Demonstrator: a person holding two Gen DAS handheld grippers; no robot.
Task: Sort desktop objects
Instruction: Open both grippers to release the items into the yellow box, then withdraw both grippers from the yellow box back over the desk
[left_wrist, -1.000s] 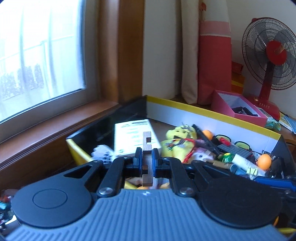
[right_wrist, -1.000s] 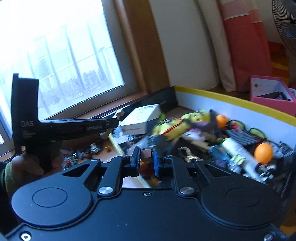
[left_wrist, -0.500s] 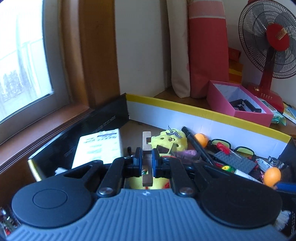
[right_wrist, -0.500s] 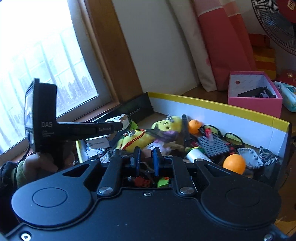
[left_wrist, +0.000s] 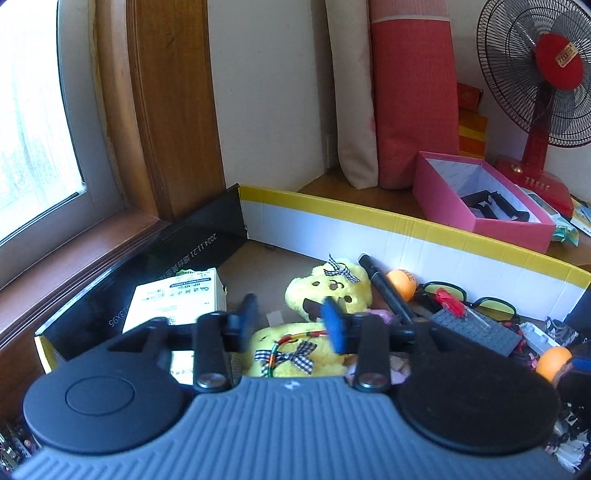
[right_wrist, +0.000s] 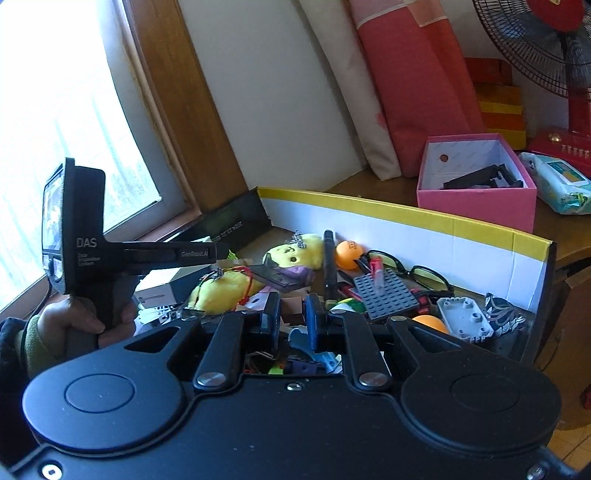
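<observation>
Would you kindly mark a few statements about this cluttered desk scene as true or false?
The pink box holds black items. True.
The standing fan is blue. False: it is red.
An orange ball lies beside the black pen. True.
The right gripper has its fingers wide open and empty. False: they are shut on a small brown block.

Left gripper (left_wrist: 291, 325) fingers (left_wrist: 332, 325) motion-blurred, jaws opening, nothing visibly between them. Right gripper (right_wrist: 290, 314) body hides the near part of the box (right_wrist: 406, 225) contents. Brown piece (right_wrist: 291, 306) between its fingers mostly covered, can't identify. Fan (left_wrist: 535, 70) cut off at frame edge. White carton (left_wrist: 177, 299) print too small to read.
</observation>
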